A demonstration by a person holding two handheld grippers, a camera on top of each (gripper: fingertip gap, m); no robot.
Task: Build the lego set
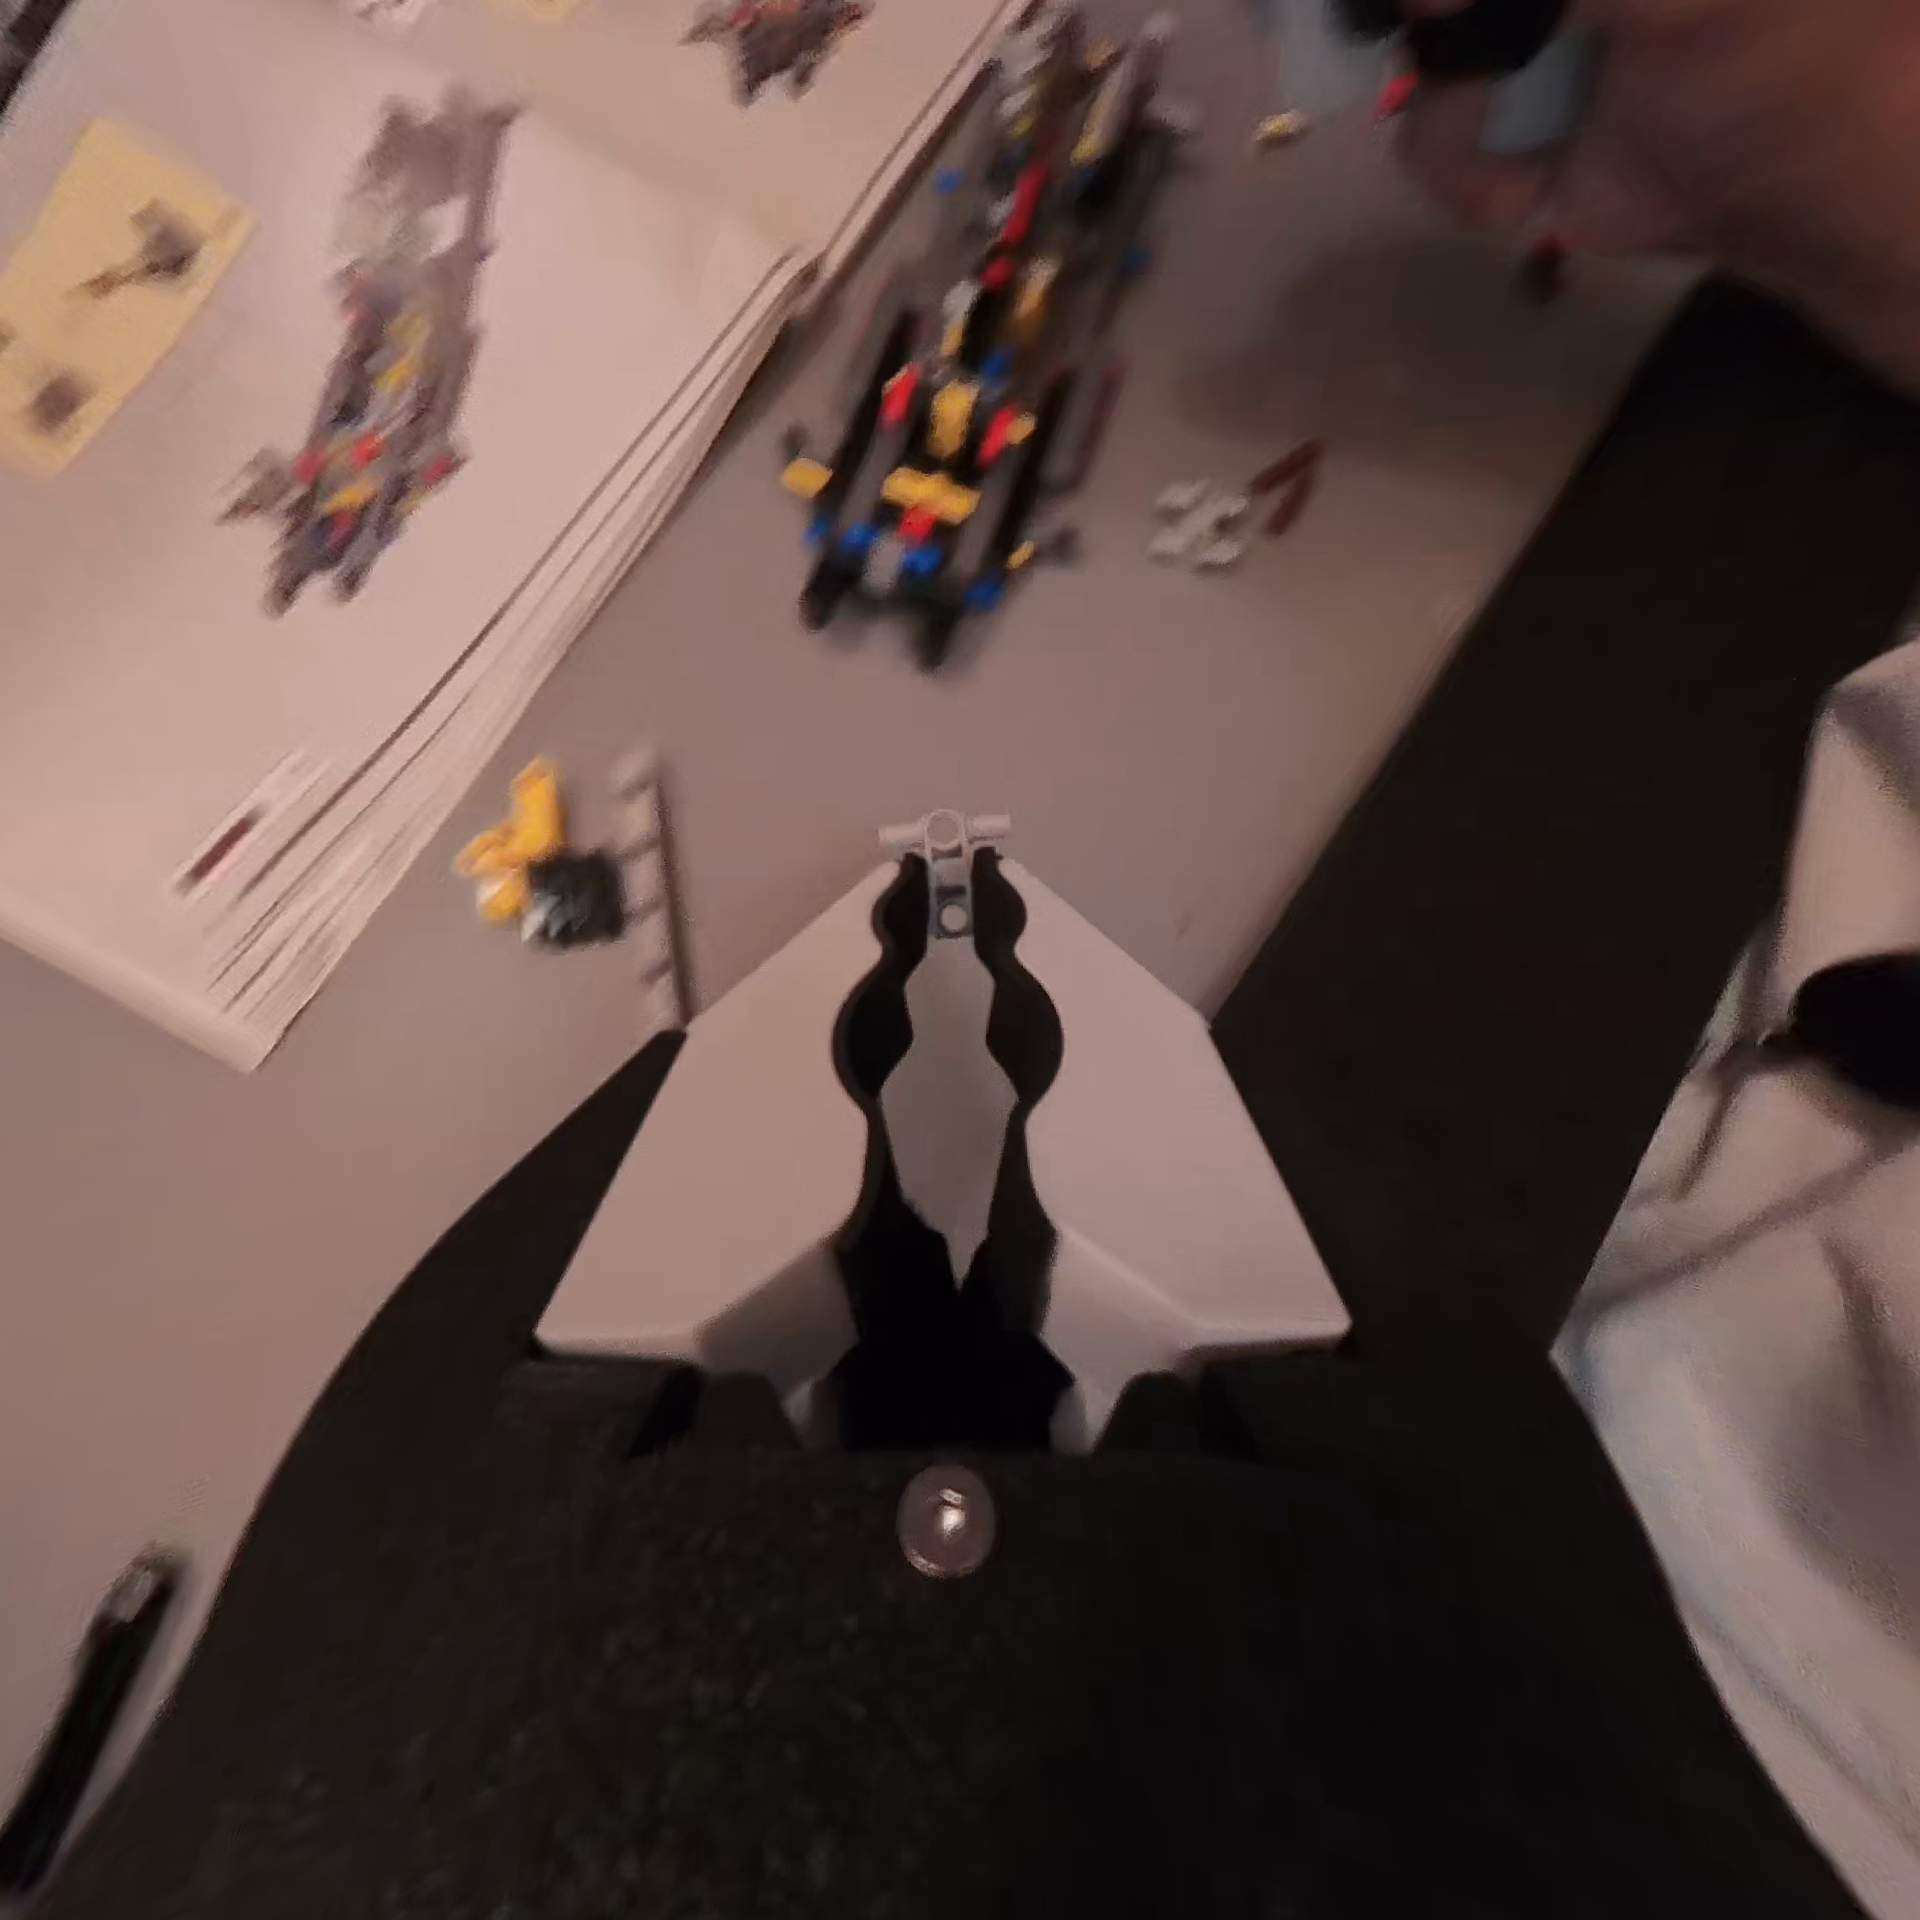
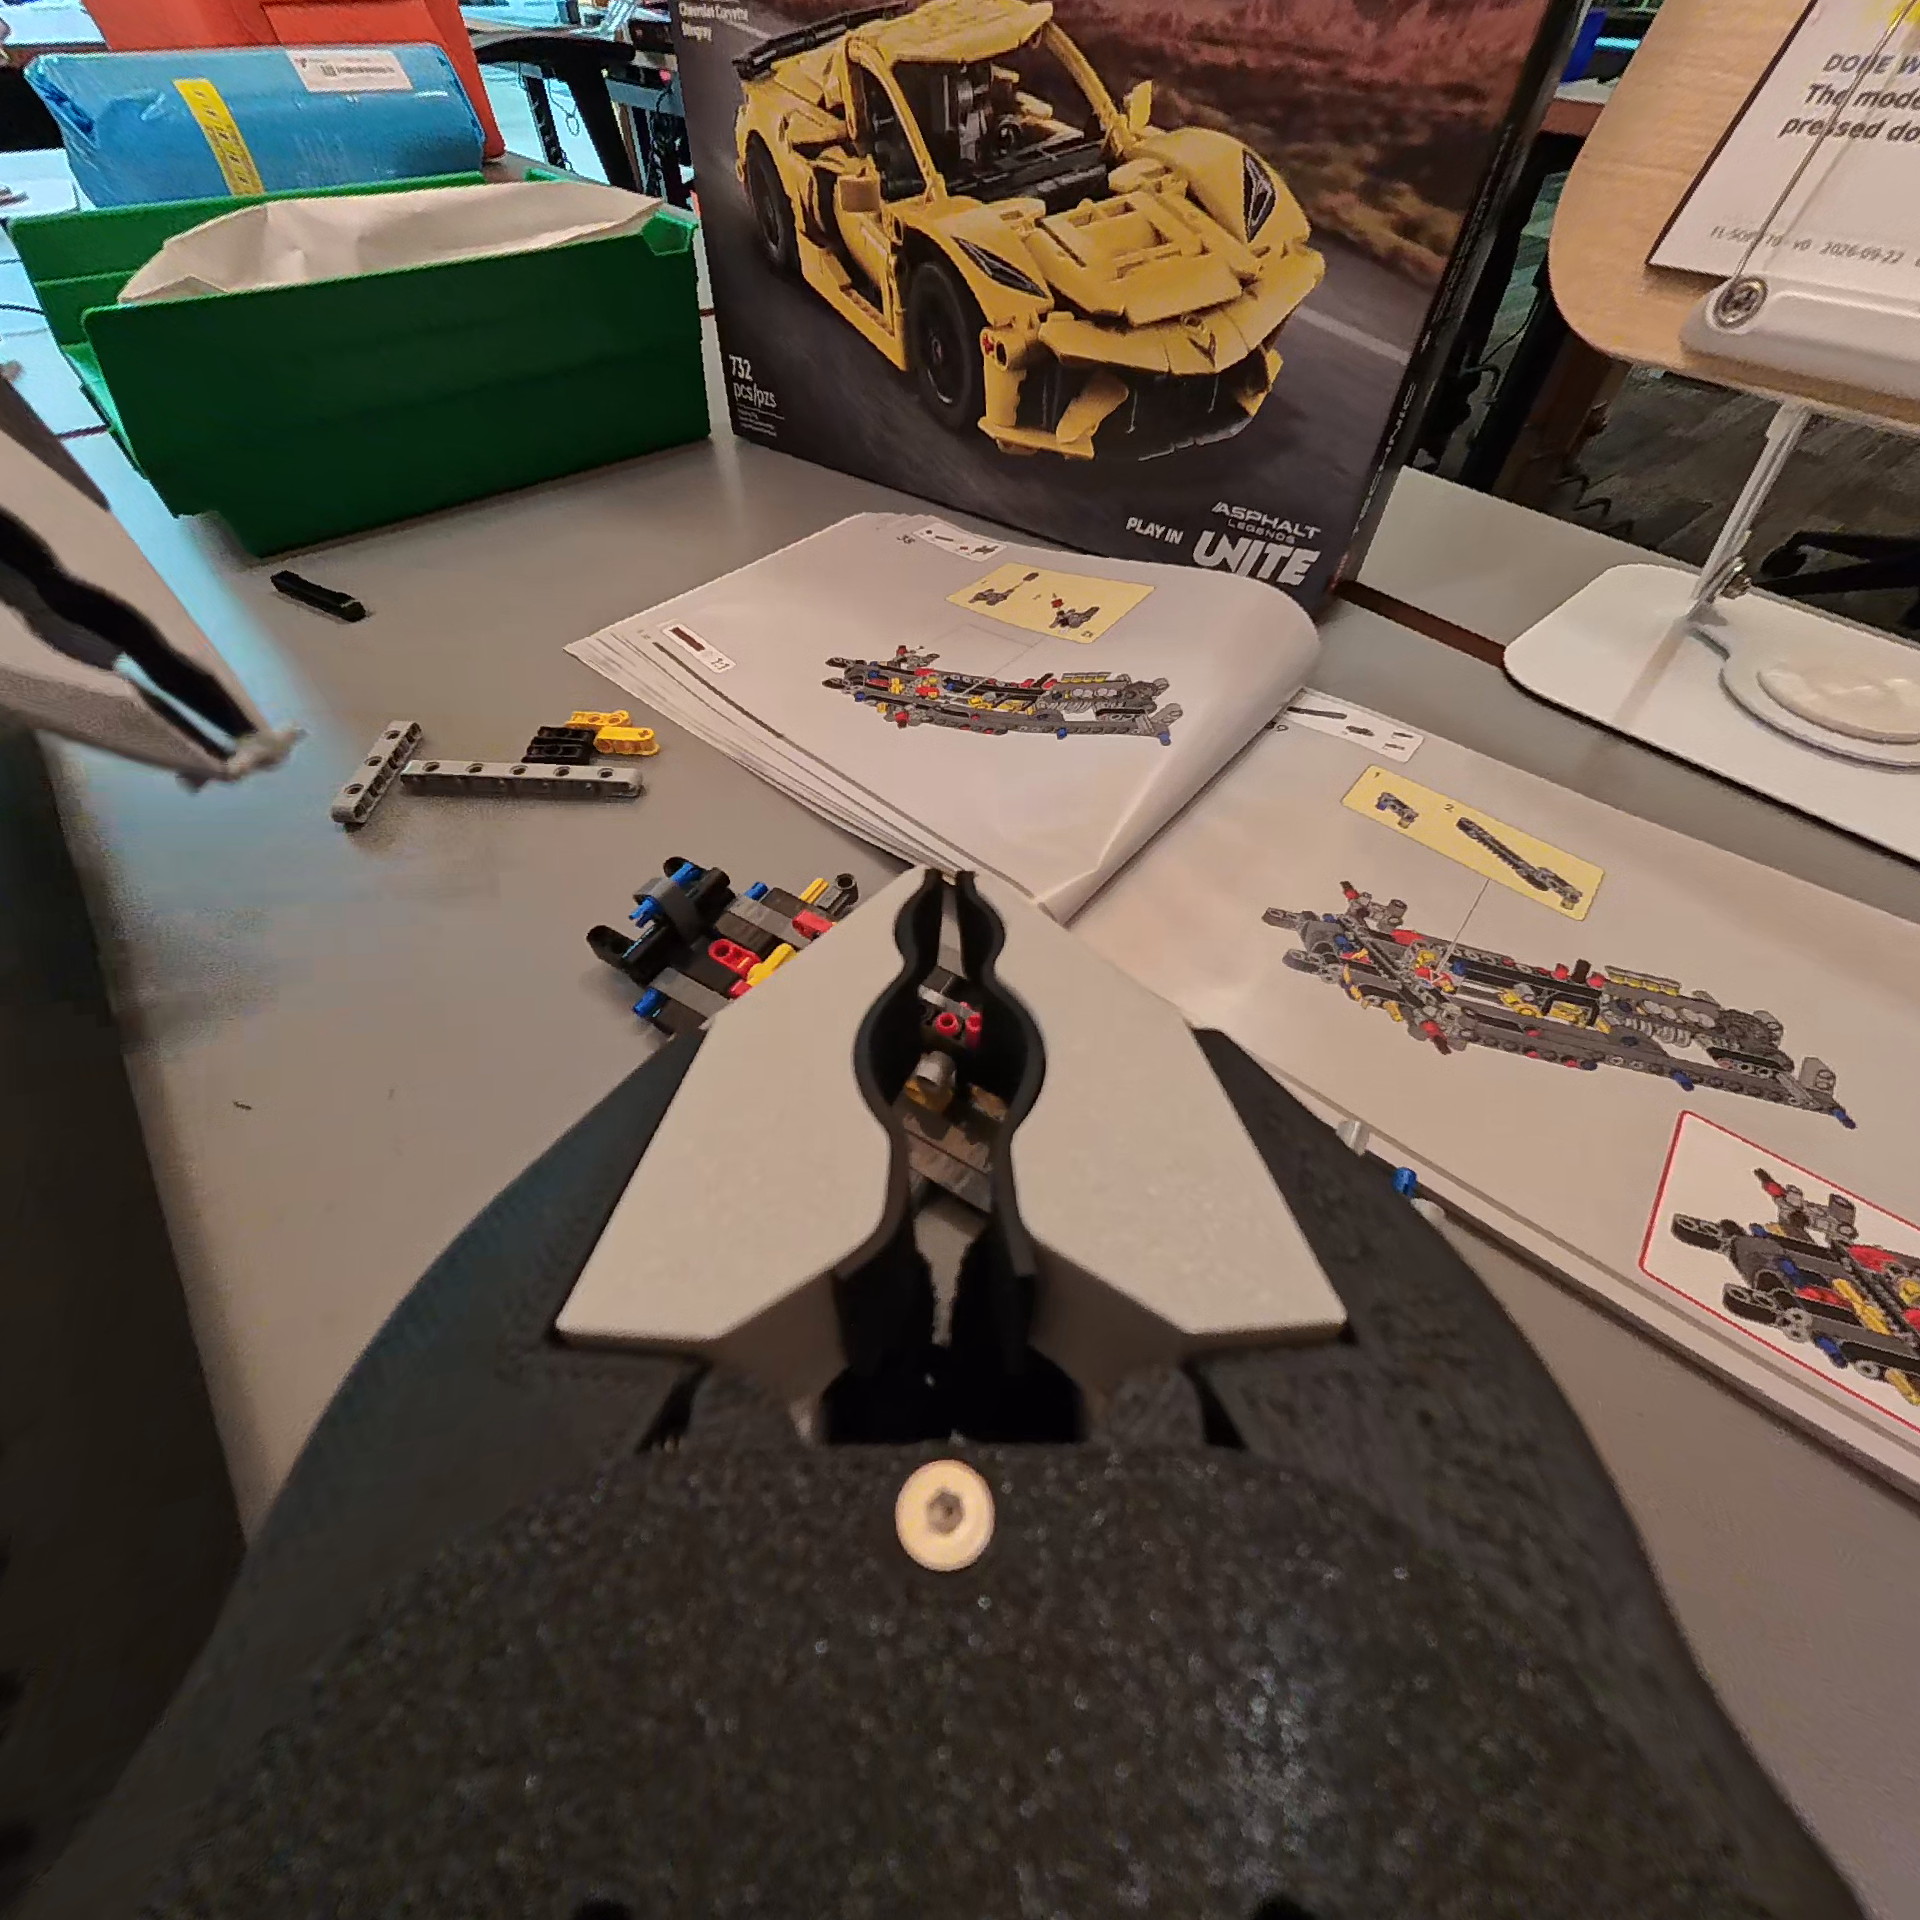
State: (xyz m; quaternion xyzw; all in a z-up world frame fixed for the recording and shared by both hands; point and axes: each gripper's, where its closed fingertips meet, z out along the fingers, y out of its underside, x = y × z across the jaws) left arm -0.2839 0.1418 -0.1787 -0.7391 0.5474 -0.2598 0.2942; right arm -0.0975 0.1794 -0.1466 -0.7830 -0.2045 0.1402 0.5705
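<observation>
Colours on your grey worktop (image 2: 312, 1039)

You have a green bin (image 2: 395, 416), a yellow car pictured on the dark box (image 2: 1039, 260), two grey beams (image 2: 520, 779), and a black chassis (image 1: 935, 436) with red, blue and yellow parts.

Print on set box (image 2: 1091, 312), sign (image 2: 1829, 135).

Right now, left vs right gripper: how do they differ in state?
Left gripper pinches a small light grey connector piece at its tips; the right gripper is shut with nothing seen between its tips. The left gripper hangs high above the table; the right gripper sits low over the partly built chassis. Both have grey fingers with black wavy pads.
</observation>
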